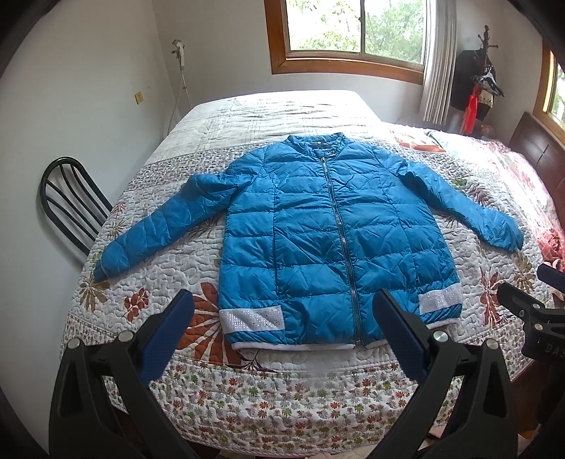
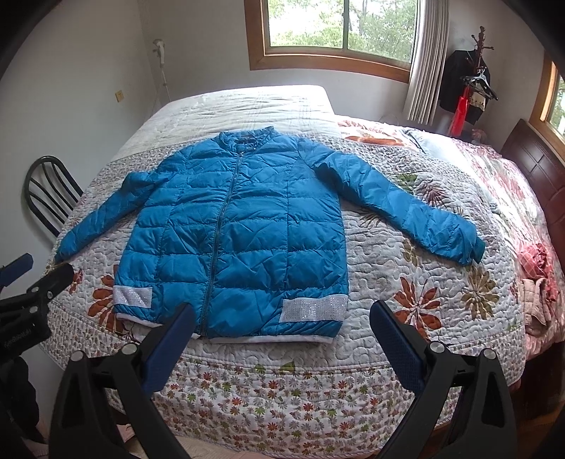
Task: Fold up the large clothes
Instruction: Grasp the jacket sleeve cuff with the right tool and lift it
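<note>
Your blue puffer jacket point(image 1: 328, 233) lies flat, zipped, sleeves spread on the quilted bed point(image 1: 282, 399). Both your left gripper point(image 1: 282, 339) and right gripper point(image 2: 282, 339) hover with fingers spread, grasping nothing.

Both wrist fisheyes look forward and slightly down from the foot of the bed point(image 1: 247, 388), held back from its edge. The left view sits further left – the blue puffer jacket point(image 1: 332, 240) lies centre-right; the right view puts it centre-left. Shared: jacket, quilt, window point(image 2: 339, 24) (each also catches the other gripper).
</note>
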